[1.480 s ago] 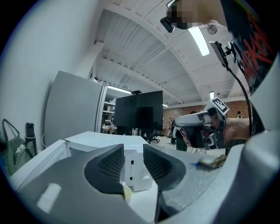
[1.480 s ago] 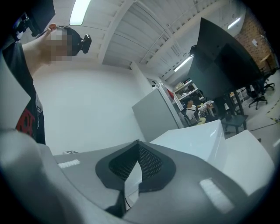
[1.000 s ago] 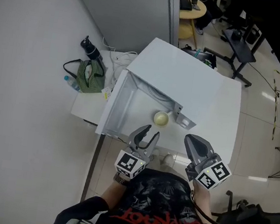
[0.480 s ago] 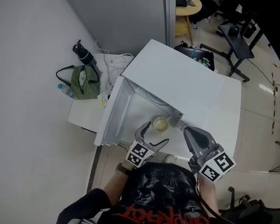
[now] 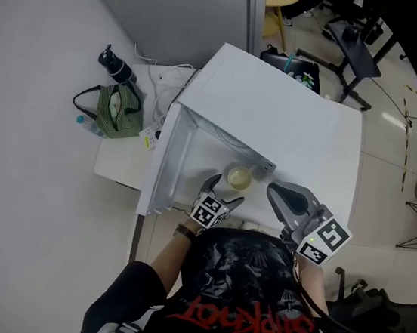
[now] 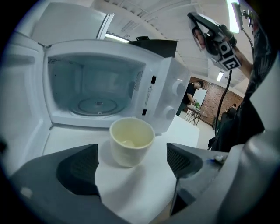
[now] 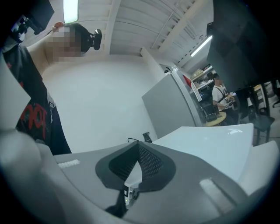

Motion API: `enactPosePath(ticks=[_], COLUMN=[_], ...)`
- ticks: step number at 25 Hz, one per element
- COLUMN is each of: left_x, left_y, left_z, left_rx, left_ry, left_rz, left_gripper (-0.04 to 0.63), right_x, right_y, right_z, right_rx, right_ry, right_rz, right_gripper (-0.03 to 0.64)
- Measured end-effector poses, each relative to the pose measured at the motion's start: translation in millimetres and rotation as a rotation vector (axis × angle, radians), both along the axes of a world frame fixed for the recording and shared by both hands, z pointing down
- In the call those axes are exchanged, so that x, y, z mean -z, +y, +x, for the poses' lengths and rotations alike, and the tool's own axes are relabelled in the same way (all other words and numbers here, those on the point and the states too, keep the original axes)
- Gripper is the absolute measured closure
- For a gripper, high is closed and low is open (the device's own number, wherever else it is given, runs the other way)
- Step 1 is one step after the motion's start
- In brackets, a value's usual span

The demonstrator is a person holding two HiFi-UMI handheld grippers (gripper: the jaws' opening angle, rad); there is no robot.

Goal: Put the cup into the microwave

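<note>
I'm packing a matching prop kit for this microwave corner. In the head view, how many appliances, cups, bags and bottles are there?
microwave: 1
cup: 1
green striped bag: 1
bottles: 2 (black bottle, clear bottle with a blue cap)
Total: 5

Cup waiting just outside the open microwave
The cream cup (image 6: pixel 131 141) is standing upright on the white table (image 6: pixel 131 192), mouth up, right in front of the white microwave (image 6: pixel 162 94), which is gaping wide open.
</note>
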State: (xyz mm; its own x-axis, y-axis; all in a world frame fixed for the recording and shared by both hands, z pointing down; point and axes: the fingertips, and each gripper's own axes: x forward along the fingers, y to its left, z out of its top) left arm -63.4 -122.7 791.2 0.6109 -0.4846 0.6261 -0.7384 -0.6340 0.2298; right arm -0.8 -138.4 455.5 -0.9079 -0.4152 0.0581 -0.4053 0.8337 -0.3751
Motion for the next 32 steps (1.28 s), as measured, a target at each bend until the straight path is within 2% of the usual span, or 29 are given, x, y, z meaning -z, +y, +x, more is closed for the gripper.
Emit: enactPosePath(ticks=[3,6,10,18,23,27,32], left_x=[-32,-41,-51,-56,-56,-57,-56], left_y=[-4,-19,-26,-47,-51,-49,-43], left_z=[4,6,17,36,36,34,29], left_rx=[0.003,0.034,0.001,-0.07,-0.044,-0.037,-0.083], left_ry=[0.003,0.026,0.022,-0.06,-0.067,-0.052,-0.085], left_rz=[-0.047,-0.039,-0.042,0.066,0.079,0.041,0.024], left_gripper=[0.129,0.129,0.129,0.13,0.133,0.147,0.147], right_x=[1,0,-8,-17,-22,-29,-32], right_y=[-3,-3,-6,-7,-8,-10,-14], right_z=[3,8,23,39,47,51,49], right_rx=[-0.001,-0.001,-0.067,-0.124,-0.153,-0.165,-0.158], right_ry=[0.023,0.053,0.065,0.081,0.079,0.078,0.077], right_rz=[-0.002,0.006,-0.03,-0.058,-0.075,-0.101,-0.111], right_gripper=[0.617,0.617,0.617,0.617,0.617,0.617,0.617])
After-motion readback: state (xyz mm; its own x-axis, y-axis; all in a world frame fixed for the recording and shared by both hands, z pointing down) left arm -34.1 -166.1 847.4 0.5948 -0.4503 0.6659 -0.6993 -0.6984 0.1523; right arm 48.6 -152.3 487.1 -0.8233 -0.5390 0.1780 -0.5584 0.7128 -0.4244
